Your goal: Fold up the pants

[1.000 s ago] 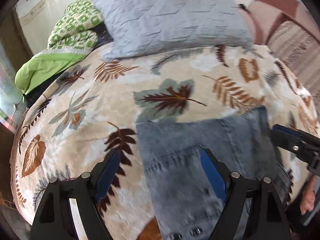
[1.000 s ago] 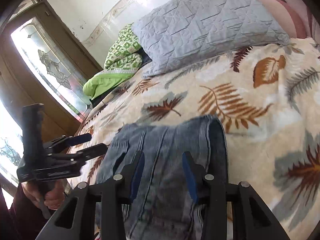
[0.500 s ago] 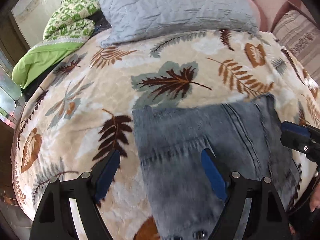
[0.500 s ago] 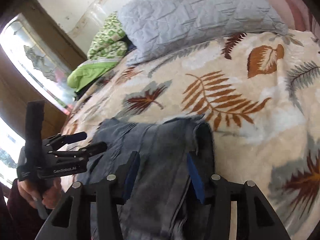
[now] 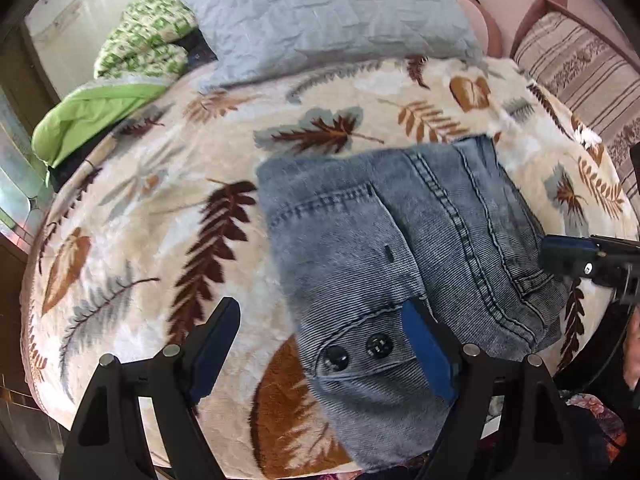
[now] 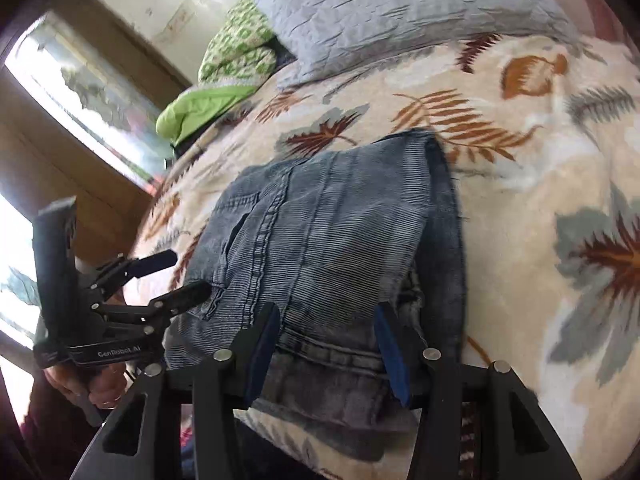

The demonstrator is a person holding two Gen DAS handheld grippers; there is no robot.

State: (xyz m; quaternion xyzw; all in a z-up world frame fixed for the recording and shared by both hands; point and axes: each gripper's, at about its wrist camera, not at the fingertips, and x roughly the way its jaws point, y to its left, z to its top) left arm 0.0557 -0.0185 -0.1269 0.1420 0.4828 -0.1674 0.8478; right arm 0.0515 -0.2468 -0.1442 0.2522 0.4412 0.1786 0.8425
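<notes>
The grey-blue denim pants [image 5: 400, 248] lie folded in a compact stack on the leaf-patterned blanket [image 5: 160, 208], near the bed's front edge; they also show in the right wrist view [image 6: 328, 240]. The waistband with two dark buttons [image 5: 358, 352] faces me. My left gripper [image 5: 320, 344] is open and empty, hovering over the stack's near left corner. My right gripper [image 6: 326, 344] is open and empty above the stack's near edge. The left gripper also shows at the left of the right wrist view [image 6: 176, 276]. The right gripper's fingertips [image 5: 568, 256] show at the right of the left wrist view.
A grey quilted pillow [image 5: 328, 16] and a green folded blanket [image 5: 120, 88] lie at the head of the bed. A striped cushion [image 5: 580, 64] sits at the far right. A stained-glass window [image 6: 80, 92] and a wooden frame are on the left.
Both grippers have pulled back toward the bed's front edge, so more of the folded pants shows, including the buttoned waistband. Both grippers stay open and the pants lie still.
</notes>
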